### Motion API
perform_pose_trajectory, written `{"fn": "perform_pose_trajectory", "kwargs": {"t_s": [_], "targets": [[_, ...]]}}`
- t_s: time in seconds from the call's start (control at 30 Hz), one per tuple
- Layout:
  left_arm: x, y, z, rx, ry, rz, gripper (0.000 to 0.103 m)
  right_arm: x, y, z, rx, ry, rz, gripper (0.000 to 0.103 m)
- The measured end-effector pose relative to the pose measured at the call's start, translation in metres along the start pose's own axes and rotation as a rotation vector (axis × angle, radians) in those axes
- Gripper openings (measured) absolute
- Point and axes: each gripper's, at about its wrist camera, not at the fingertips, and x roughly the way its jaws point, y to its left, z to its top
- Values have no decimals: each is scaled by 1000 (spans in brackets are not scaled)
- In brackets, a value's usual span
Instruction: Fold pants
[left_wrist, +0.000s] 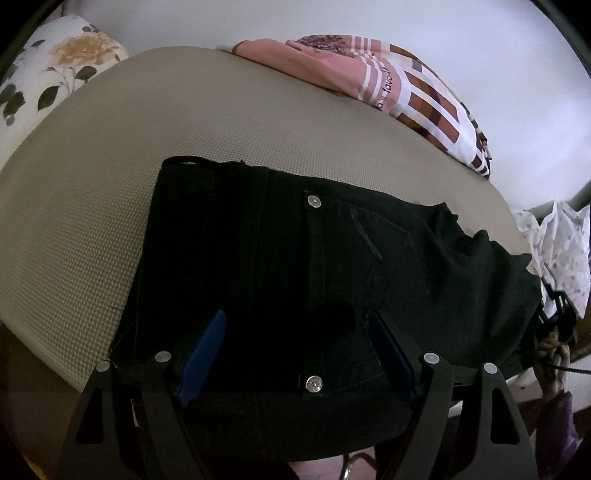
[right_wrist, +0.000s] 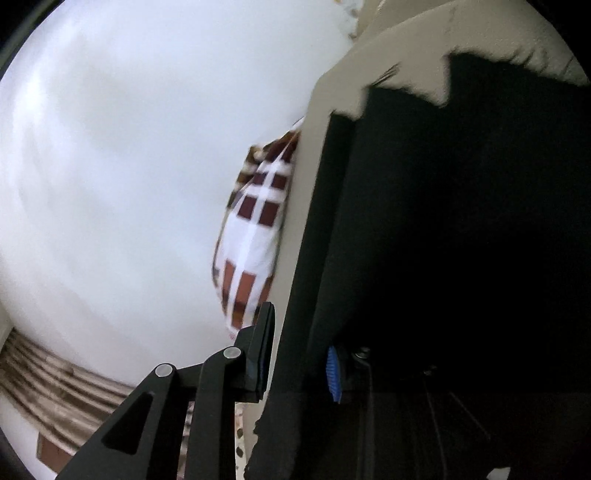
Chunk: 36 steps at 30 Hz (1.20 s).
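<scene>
Black pants (left_wrist: 332, 266) lie spread on a beige mattress (left_wrist: 147, 129), pocket side up with two metal rivets showing. My left gripper (left_wrist: 298, 314) stands open just above them, its blue pads to either side of the pocket area with nothing pinched. In the blurred right wrist view, my right gripper (right_wrist: 299, 332) is shut on a thick fold of the pants (right_wrist: 443, 240). The black cloth runs between its dark finger and its blue pad (right_wrist: 334, 373) and fills the right half of that view.
A floral pillow (left_wrist: 55, 74) lies at the far left and a pink and plaid quilt (left_wrist: 388, 85) along the far edge, also seen in the right wrist view (right_wrist: 255, 236). A white patterned garment (left_wrist: 561, 251) sits at the right, near a hand in a purple sleeve (left_wrist: 565, 424).
</scene>
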Motion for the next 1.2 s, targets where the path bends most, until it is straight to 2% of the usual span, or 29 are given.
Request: {"fn": "perform_pose_trajectory", "kwargs": {"t_s": [0.1, 0.2, 0.3, 0.4, 0.57, 0.67, 0.83, 0.93, 1.07, 1.2], "targets": [[2, -3, 0, 13, -1, 10, 81, -10, 5, 0, -43, -5, -66, 6], [3, -7, 0, 45, 3, 27, 82, -25, 9, -6, -38, -10, -88, 6], [3, -7, 0, 57, 8, 24, 82, -55, 21, -14, -41, -28, -80, 5], [1, -2, 0, 40, 7, -1, 82, -88, 27, -27, -65, -30, -123, 5], [0, -4, -1, 62, 10, -6, 83, -104, -24, -45, 52, -14, -220, 5], [1, -7, -2, 81, 15, -1, 83, -104, -49, -49, 135, -26, -191, 4], [1, -8, -3, 119, 18, 0, 83, -105, -49, -41, 131, -41, -154, 5], [-1, -7, -3, 129, 11, -6, 83, -115, -62, -37, 206, -50, -98, 9], [-8, 2, 0, 67, -2, -69, 83, -104, -64, -39, 241, -27, -63, 11], [-31, 13, 3, -16, -60, -142, 83, -83, -48, -46, 180, 33, -59, 18]]}}
